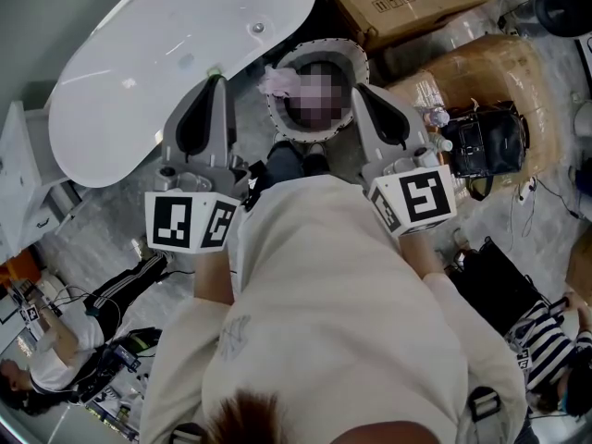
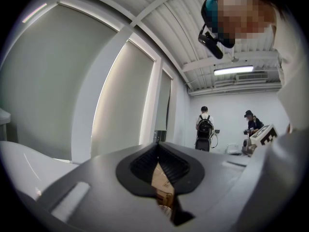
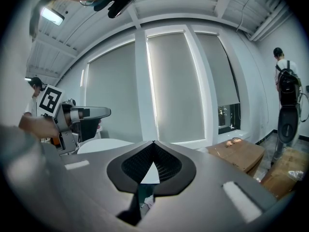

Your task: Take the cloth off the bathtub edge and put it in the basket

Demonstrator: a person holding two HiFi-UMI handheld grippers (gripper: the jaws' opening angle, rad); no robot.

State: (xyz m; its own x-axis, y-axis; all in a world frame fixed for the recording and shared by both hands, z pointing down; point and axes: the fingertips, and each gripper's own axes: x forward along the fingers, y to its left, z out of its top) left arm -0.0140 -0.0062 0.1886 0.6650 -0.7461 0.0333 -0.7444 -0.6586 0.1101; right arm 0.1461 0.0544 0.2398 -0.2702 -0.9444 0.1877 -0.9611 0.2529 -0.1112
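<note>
the person holds both grippers out ahead of the chest, side by side and well apart, pointing away from the body. the left gripper (image 1: pixel 216 83) lies about level, its jaws closed tip to tip and empty. the right gripper (image 1: pixel 363 91) dips slightly downward, its jaws also pressed together and empty. the left forearm (image 1: pixel 211 280) and right forearm (image 1: pixel 421 250) reach forward behind each marker cube (image 1: pixel 190 220), elbows bent close to the torso.
</note>
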